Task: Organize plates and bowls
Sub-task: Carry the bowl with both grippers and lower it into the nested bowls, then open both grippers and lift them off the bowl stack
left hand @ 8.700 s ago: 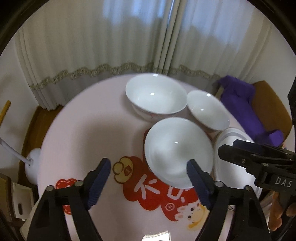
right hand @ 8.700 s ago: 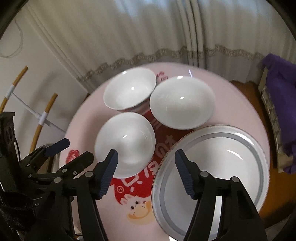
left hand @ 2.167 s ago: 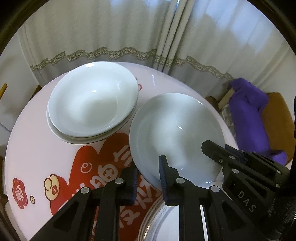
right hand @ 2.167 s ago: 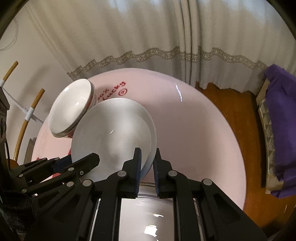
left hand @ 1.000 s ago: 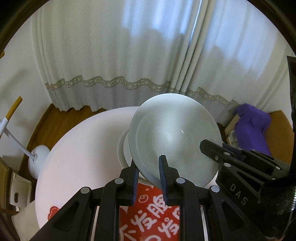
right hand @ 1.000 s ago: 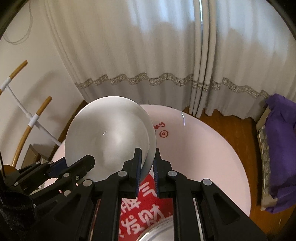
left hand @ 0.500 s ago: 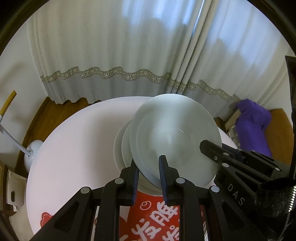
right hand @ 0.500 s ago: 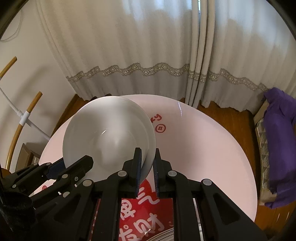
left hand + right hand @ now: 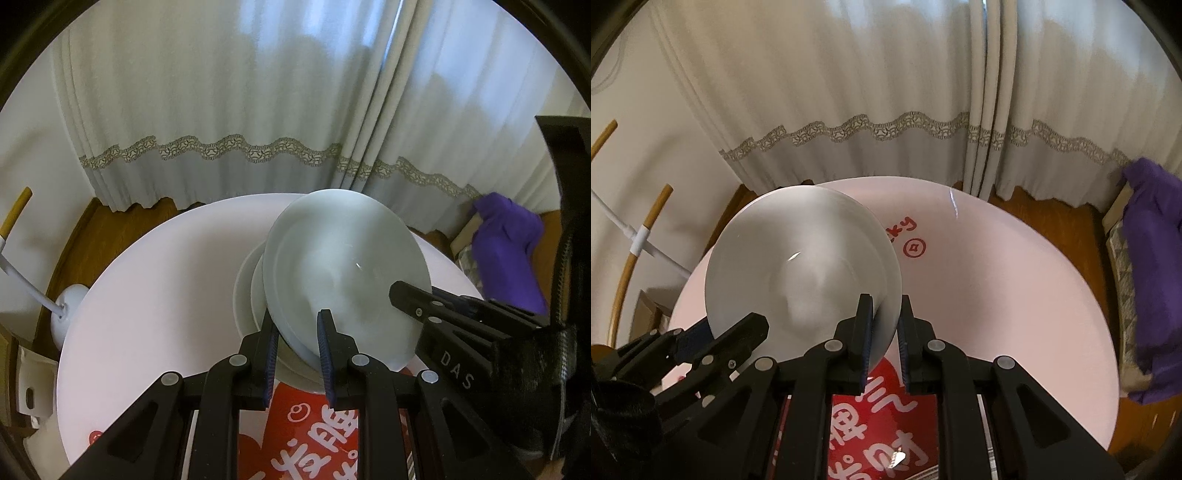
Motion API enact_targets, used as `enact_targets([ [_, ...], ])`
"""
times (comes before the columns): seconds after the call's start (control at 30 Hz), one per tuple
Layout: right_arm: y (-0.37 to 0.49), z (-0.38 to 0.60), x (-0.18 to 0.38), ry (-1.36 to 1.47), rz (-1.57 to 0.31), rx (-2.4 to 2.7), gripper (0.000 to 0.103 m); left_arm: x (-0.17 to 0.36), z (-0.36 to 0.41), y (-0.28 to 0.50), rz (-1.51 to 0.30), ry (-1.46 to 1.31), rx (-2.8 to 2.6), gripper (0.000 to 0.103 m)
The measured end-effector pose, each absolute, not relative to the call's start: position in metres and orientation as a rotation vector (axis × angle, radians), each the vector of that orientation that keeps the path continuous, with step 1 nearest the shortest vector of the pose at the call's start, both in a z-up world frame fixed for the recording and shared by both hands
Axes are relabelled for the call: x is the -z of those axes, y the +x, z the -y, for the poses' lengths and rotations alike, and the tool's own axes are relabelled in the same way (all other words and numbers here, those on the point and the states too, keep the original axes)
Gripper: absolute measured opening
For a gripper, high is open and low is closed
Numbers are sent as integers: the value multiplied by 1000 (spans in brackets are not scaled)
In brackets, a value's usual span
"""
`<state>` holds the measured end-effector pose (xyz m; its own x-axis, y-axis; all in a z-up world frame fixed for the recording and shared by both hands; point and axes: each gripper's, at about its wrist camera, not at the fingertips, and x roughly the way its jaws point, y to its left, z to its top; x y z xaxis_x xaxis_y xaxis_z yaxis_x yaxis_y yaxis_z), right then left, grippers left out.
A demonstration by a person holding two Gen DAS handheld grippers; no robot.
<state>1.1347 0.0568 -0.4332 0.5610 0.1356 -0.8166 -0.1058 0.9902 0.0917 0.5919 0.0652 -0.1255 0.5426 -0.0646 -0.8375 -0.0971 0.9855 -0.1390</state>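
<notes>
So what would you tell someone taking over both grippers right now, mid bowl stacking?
Left gripper: shut on the near rim of the white bowl.
Right gripper: shut on the same bowl's rim, further right.
The bowl is tilted over the nested bowls on the pink table. Whether it touches them cannot be told.
Done: two bowls appear nested.
Left: level this bowl, lower it into the stack, then open both grippers.

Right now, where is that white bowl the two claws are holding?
The white bowl is pinched at its rim by the left gripper and right gripper, tilted over the stacked bowls.
</notes>
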Motion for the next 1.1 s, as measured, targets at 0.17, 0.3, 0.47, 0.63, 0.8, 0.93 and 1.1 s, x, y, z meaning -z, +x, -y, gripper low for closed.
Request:
enact_targets([
  [0.17, 1134, -58, 435, 41, -970, -145, 13, 122, -66, 591, -1010, -172, -6, 18],
  [0.3, 1133, -56, 435, 50, -973, -149, 13, 119, -67, 592, -1019, -165, 6, 18],
  [0.47, 1135, -57, 435, 53, -976, -154, 13, 116, -69, 592, -1028, -173, 14, 20],
  [0.63, 1135, -55, 435, 57, -975, -157, 12, 113, -71, 589, -1035, -182, 32, 22],
  [0.8, 1134, -57, 435, 52, -968, -148, 10, 109, -75, 584, -1032, -195, 36, 22],
  [0.93, 1133, -60, 435, 50, -968, -139, 10, 102, -81, 579, -1020, -199, 33, 21],
  [1.1, 1132, -64, 433, 41, -969, -140, 14, 101, -90, 575, -1020, -208, 16, 24],
])
